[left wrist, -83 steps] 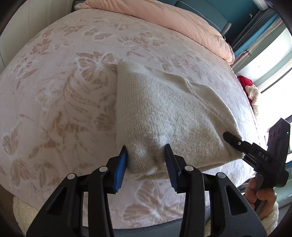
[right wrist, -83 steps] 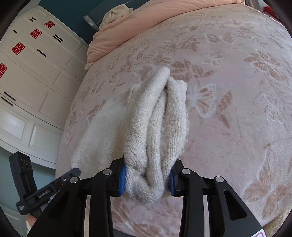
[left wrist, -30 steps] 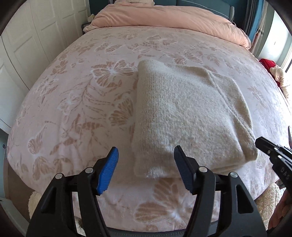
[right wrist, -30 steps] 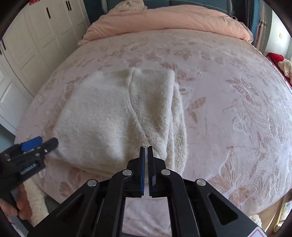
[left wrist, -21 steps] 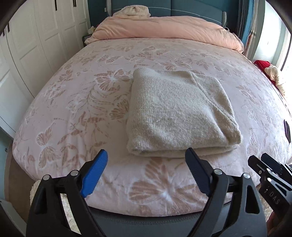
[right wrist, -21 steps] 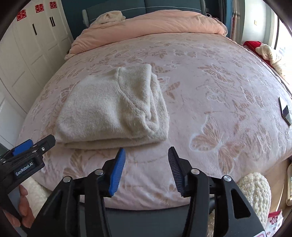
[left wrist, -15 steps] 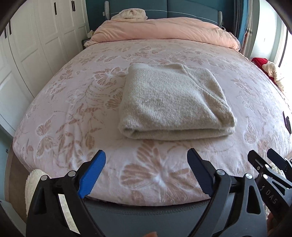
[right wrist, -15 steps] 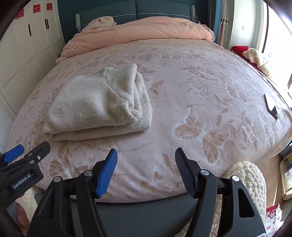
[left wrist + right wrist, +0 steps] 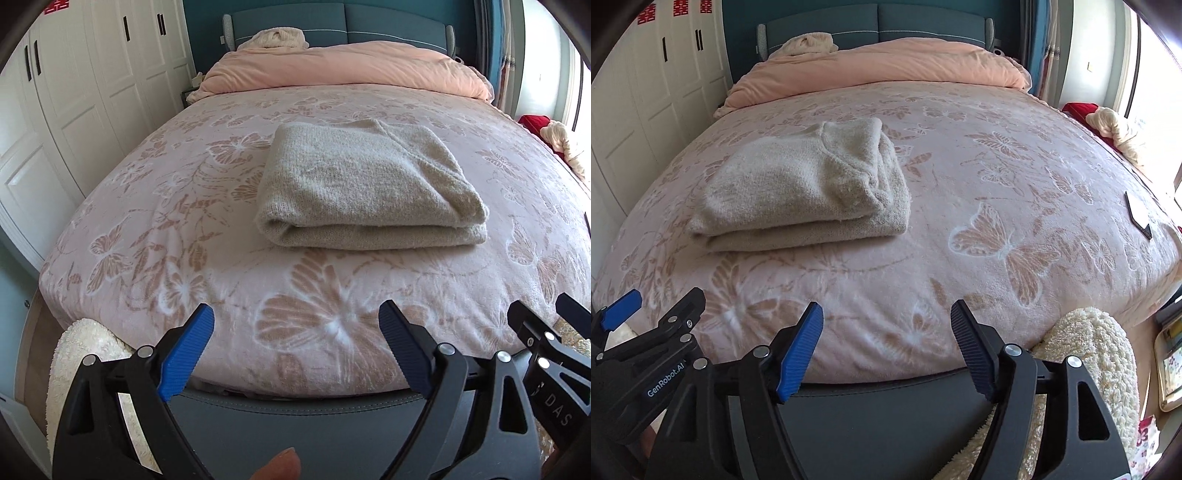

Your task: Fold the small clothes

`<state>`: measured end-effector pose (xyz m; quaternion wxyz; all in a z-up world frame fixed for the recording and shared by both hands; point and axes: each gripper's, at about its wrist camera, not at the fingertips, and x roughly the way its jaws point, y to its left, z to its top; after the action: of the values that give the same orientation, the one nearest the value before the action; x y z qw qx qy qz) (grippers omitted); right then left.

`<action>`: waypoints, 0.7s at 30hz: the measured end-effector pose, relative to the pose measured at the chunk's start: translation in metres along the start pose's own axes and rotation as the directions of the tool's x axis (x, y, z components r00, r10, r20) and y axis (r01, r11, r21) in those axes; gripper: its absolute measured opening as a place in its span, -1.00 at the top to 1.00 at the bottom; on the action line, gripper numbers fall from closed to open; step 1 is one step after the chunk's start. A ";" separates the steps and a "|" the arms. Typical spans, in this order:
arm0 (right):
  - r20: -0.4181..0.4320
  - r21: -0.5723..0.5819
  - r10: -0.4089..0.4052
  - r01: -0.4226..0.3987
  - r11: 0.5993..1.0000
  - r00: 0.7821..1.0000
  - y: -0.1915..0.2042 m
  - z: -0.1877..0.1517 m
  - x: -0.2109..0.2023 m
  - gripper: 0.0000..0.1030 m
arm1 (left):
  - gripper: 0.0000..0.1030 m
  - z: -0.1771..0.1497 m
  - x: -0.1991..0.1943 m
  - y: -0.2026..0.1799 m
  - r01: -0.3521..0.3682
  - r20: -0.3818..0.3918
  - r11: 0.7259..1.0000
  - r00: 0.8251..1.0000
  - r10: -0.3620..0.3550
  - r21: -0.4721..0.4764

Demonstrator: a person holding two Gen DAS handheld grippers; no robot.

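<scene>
the knitted garment (image 9: 365, 192) lies folded into a compact rectangular stack on the bed (image 9: 155, 229), toward the foot end and left of the bed's middle in the right wrist view. its rounded fold faces the foot of the bed, with the layers lying flat on one another and no loose sleeve or hem trailing out. judged from this shape, the fold on this item is complete and the stack is left to rest on the bedspread under its own weight.

the left gripper (image 9: 295, 347) sits back over the foot edge of the bed, well apart from the garment. its jaws stand wide apart, have just been opening, and nothing is between them. the right gripper (image 9: 886, 347) is just beside it, also clear of the garment. its jaws stand apart, have just been opening from a closed position, and hold nothing. both point down toward the bedspread ahead of the stack, which suits a release and withdrawal rather than a new grasp.

a pink duvet (image 9: 879, 62) is bunched at the headboard end, well apart from the stack. a dark flat object (image 9: 1137, 214) lies near the right edge of the bed; its type cannot be determined.
</scene>
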<state>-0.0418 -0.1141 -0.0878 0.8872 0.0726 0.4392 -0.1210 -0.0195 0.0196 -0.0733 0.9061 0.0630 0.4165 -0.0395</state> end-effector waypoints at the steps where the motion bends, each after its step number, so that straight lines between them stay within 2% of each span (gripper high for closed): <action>1: -0.003 -0.003 0.003 -0.003 1.000 1.000 0.002 -0.001 0.000 -0.35 | -0.72 0.000 0.000 0.002 0.001 0.001 1.000 1.000 -0.001 -0.010; 5: 0.008 -0.017 0.008 -0.008 1.000 1.000 0.007 -0.001 -0.003 -0.35 | -0.71 0.000 -0.001 0.007 -0.006 0.008 0.999 1.000 0.006 -0.032; 21: 0.041 -0.048 0.014 -0.012 0.999 0.999 0.017 -0.001 -0.013 -0.36 | -0.71 0.002 -0.014 -0.004 -0.025 0.060 1.000 0.998 0.024 0.013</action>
<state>-0.0459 -0.0958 -0.0777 0.8985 0.0516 0.4229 -0.1060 -0.0274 0.0153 -0.0615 0.9181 0.0730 0.3881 -0.0330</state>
